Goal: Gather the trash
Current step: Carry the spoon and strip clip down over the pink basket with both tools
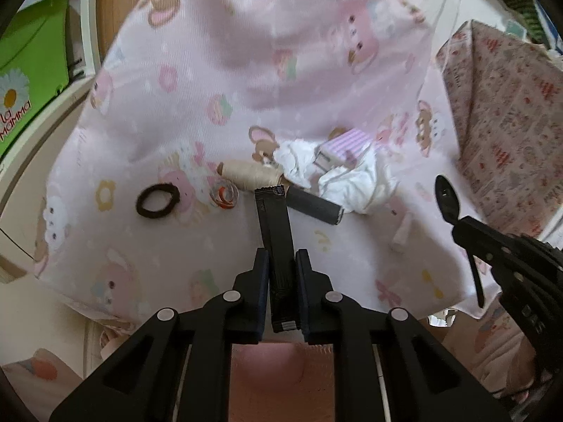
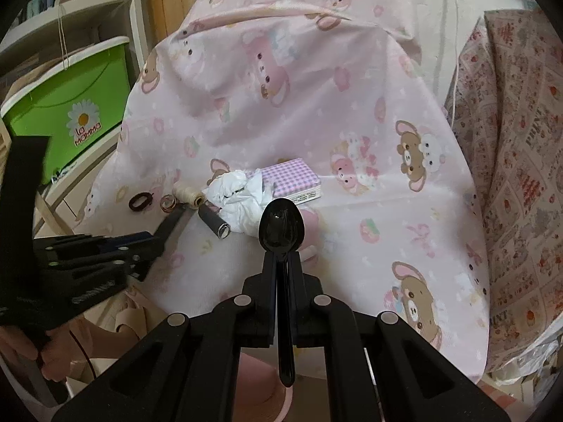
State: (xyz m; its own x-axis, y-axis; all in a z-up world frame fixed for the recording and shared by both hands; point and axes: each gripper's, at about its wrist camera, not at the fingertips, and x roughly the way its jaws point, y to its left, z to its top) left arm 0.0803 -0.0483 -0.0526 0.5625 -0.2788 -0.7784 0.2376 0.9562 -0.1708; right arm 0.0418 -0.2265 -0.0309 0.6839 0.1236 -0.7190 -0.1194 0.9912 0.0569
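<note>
My left gripper is shut on a long, narrow black sachet that sticks forward over the pink cartoon-print sheet. My right gripper is shut on the handle of a black plastic spoon, bowl pointing forward. Crumpled white tissue lies ahead of both, beside a dark grey cylinder and a cream thread spool. In the right wrist view the left gripper reaches in from the left.
A brown hair tie and a small orange-and-white ring lie left of the spool. A purple checked tissue pack sits behind the tissue. A green bin stands on shelving at the left, a patterned quilt at the right.
</note>
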